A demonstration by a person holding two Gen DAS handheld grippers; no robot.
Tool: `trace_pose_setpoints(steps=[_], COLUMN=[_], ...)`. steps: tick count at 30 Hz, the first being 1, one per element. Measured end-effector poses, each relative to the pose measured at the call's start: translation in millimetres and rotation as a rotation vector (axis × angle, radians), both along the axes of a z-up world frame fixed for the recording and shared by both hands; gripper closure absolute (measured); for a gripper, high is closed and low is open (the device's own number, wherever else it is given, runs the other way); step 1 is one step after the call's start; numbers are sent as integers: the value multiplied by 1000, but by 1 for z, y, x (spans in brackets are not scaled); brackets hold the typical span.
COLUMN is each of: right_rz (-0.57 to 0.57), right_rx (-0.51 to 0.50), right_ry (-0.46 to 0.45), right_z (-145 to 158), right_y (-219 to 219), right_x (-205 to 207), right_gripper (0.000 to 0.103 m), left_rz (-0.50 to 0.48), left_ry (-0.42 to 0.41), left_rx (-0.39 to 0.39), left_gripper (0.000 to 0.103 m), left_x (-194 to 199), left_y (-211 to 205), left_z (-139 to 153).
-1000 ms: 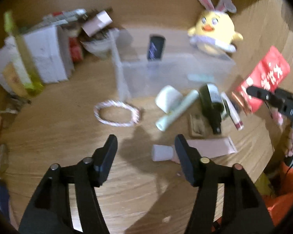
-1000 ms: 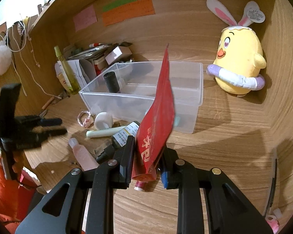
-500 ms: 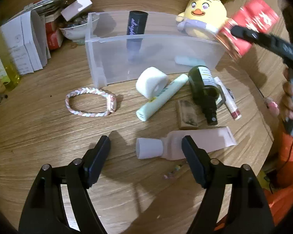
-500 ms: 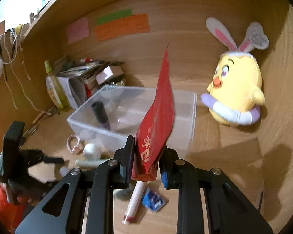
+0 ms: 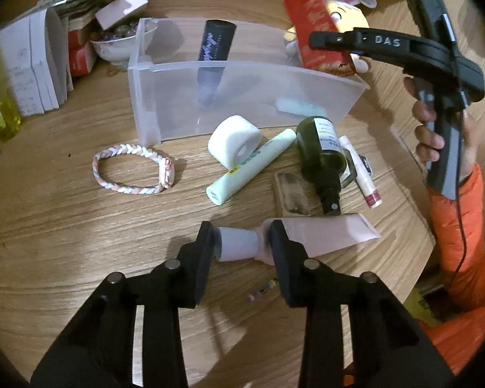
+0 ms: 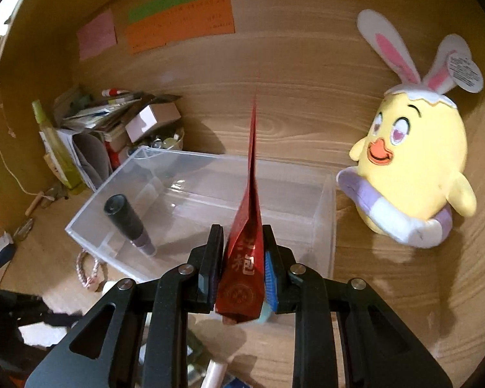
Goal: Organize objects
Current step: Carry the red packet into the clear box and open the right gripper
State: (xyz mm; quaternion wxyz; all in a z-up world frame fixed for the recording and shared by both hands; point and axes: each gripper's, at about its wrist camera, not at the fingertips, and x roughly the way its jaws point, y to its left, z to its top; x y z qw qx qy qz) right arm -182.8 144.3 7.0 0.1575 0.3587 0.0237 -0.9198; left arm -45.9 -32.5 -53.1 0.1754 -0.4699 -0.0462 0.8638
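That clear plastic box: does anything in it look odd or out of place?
In the clear box, a dark tube leans tilted against a wall rather than lying flat. A pale green item lies flat on the floor. Nothing looks spilled or broken.

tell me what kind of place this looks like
Probably a home desk nook: wooden top and back wall, sticky notes on the wall, a plush chick, and toiletries beside a clear bin.

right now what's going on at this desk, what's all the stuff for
A person is tidying loose toiletries into a clear plastic bin. The right gripper is clamped on a red packet, held above the bin. The left gripper has just been closing around the white cap of a pink tube lying on the desk; contact is unclear.
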Motion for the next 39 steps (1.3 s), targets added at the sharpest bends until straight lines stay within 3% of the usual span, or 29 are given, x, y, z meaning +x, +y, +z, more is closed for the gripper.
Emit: trace_pose_setpoints(steps=[14,27,31,39], right_rz=[19,29,27,36], right_rx=[80,109,93,47], right_ry=[-48,-63,-41,-9], right_z=[-21,-20,-12,3], right_y=[-20,-19,-13,3], right_x=[-21,-19,-12,11], right_gripper=[82,78,71,71], left_rz=[212,265,282,320], left_ry=[74,190,225,252], left_rx=[46,71,74,77], left_gripper=[69,69,69,69], left_x=[27,14,4,-25], left_y=[-57,-64,-62,-58], left_z=[19,67,82,94])
